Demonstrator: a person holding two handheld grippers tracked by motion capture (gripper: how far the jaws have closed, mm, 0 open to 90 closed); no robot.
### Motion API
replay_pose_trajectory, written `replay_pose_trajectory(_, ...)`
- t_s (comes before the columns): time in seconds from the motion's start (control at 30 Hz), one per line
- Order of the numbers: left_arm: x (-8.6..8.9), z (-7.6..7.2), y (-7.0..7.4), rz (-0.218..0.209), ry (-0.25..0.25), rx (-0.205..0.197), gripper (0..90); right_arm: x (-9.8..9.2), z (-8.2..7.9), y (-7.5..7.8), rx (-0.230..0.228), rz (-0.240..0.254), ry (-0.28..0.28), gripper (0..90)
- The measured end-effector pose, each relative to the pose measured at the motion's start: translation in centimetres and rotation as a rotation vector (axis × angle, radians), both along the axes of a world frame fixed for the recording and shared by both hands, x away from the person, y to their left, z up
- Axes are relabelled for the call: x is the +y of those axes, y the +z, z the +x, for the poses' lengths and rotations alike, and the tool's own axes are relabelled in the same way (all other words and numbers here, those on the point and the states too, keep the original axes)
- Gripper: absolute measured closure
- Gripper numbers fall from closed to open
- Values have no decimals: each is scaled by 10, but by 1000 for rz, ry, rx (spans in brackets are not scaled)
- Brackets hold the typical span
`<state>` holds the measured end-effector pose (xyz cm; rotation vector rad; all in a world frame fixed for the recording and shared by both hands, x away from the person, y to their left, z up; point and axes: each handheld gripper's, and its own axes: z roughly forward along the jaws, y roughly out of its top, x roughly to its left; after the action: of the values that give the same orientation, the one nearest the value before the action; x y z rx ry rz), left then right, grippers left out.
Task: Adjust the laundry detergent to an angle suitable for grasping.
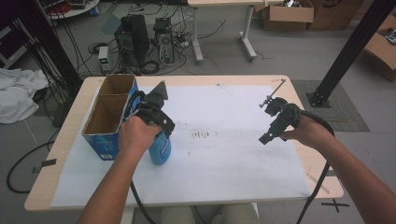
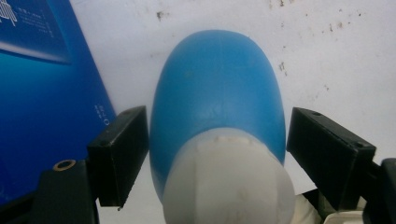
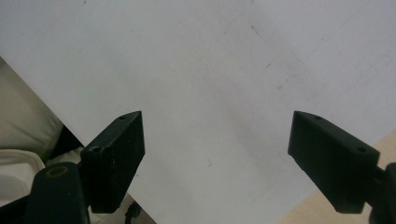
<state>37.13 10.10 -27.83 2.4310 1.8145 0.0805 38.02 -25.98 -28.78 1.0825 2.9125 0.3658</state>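
In the high view, the left gripper (image 1: pixel 161 122) sits left of centre, held in the person's left hand (image 1: pixel 135 135), directly over a blue bottle (image 1: pixel 160 148) that stands upright on the white sheet (image 1: pixel 224 158) covering the table (image 1: pixel 306 93). Just to the left of the bottle stands an open blue box (image 1: pixel 108 116) with two compartments. The right gripper (image 1: pixel 275 119) hangs at centre right above the sheet, well apart from the bottle, with the right hand (image 1: pixel 306 133) behind it. In the left gripper view, the bottle fills the middle of the frame, its white cap (image 2: pixel 231 182) at the bottom centre and its blue body reaching up the frame; the two jaws stand on either side of it, the left one touching or nearly touching its side, the right one a small gap away, so the gripper is spread around the bottle and not clamped on it. The box wall (image 2: pixel 42 102) takes the left edge. In the right gripper view, the jaws stand wide apart at the lower corners with nothing between them, above the bare sheet (image 3: pixel 210 70); the table edge (image 3: pixel 317 210) shows at lower right.
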Motion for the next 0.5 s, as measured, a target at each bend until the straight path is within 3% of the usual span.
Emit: replay_pose_trajectory(0.5,1,0,-8,2,11,0,253,0,0,-1,0,1,2,192)
